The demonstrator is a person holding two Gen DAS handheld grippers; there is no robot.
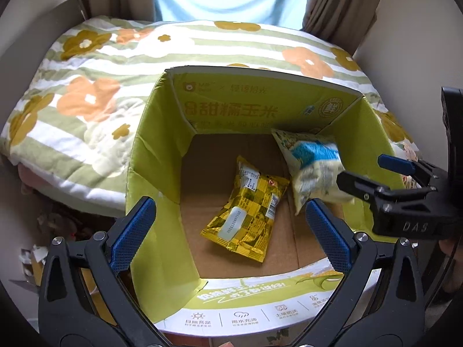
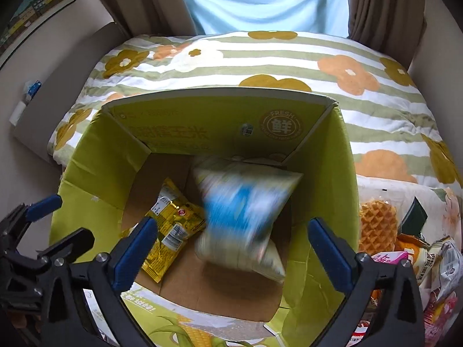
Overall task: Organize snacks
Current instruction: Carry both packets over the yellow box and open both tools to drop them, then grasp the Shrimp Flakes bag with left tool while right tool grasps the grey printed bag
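Snack bags in the green cardboard box (image 1: 156, 133), one too blurry to read

Yellow packet (image 1: 246, 211) lies flat on the bottom; blue-and-white bag (image 2: 243, 211) is smeared beside it. Left gripper (image 1: 228, 228) and right gripper (image 2: 231, 248) both gape wide, empty.

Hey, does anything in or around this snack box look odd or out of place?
The blue-and-white snack bag is motion-blurred inside the green cardboard box, tilted, apparently dropping from the open right gripper. The yellow snack bag lies askew on the box floor.

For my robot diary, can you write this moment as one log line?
left gripper: open, empty | right gripper: open | blue-white bag: blurred, inside box | yellow bag: on box floor
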